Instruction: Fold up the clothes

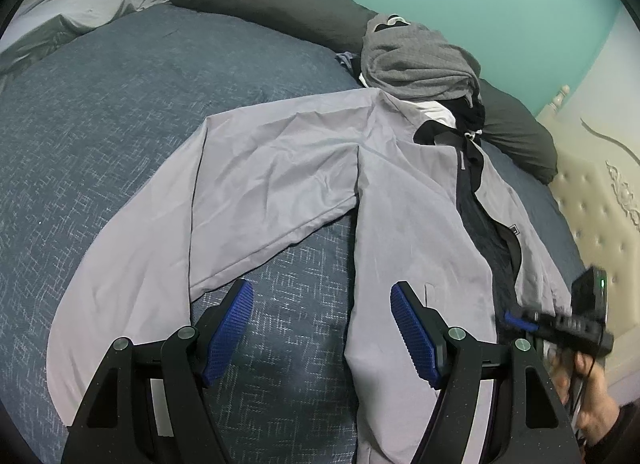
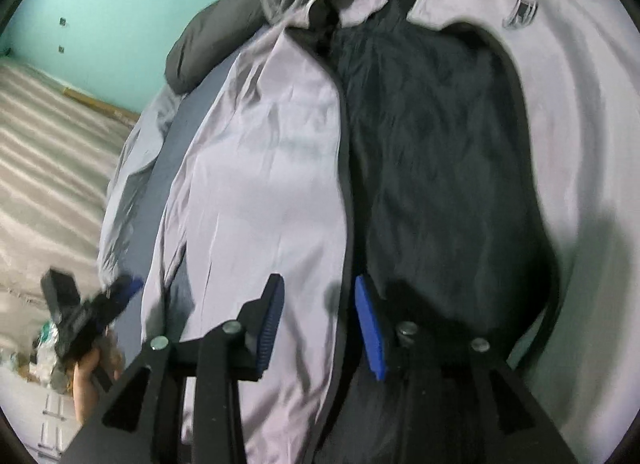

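Wide bare stretch of blue bed (image 1: 120, 123) left of the jacket; pillows and clothes pile (image 1: 420, 59) crowd the far edge. Grey jacket (image 1: 280, 167) lies unzipped, dark lining up, one sleeve spread. My left claw (image 1: 322, 328) gapes, empty. My right claw (image 2: 320, 324) half-parted, straddling the front edge, unpinched. Only the right view shows floor.

On my left unit, the black angular two-finger gripper (image 1: 322, 306) carries ribbed blue rubber pads (image 1: 230, 328) and round silver pivot screws. My right black gripper (image 2: 318, 308) matches it: same blue pads (image 2: 370, 328), same silver screws. A green indicator light shows on its camera block. The hand (image 1: 592, 404) on that grip wears a dark sleeve, with a thin black cable alongside.
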`<move>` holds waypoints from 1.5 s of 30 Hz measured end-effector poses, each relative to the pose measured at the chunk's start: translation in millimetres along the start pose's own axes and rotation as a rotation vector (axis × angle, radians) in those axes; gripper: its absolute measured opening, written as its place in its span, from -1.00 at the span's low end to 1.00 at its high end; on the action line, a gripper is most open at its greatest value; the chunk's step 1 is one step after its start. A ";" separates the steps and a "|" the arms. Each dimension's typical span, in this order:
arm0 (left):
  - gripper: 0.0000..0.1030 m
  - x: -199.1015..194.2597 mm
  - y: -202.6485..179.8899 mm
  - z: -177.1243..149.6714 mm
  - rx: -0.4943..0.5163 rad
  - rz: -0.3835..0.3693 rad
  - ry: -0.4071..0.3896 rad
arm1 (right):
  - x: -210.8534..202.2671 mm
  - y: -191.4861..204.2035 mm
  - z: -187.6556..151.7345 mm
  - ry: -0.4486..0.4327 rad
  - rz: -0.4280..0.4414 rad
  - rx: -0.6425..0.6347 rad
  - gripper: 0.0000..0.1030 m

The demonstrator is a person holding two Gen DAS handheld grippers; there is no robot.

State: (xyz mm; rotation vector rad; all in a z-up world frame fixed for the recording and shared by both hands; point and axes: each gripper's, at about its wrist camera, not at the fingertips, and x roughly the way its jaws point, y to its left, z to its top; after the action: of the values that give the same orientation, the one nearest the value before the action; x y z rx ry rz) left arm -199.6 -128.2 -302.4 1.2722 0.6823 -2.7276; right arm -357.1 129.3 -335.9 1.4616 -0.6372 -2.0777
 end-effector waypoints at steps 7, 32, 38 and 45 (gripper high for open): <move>0.46 -1.5 -6.6 -3.3 0.018 -0.003 0.004 | 11.1 1.0 -30.6 0.034 0.017 -0.013 -0.28; 0.46 5.1 -18.6 -16.1 0.070 -0.013 0.071 | -3.8 -14.9 -19.7 0.029 -0.076 -0.052 -0.93; 0.46 12.9 -27.0 -37.3 0.059 -0.057 0.167 | -20.9 -18.5 -26.9 -0.007 -0.062 -0.014 -0.90; 0.46 6.2 -30.2 -77.2 0.030 -0.133 0.269 | -63.7 -14.9 -53.3 -0.087 0.002 -0.023 -0.74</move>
State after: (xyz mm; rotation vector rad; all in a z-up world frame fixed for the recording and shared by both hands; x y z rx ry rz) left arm -155.3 -68.3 -339.3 1.6794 0.7753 -2.7035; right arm -290.5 177.6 -316.9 1.3629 -0.6463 -2.1496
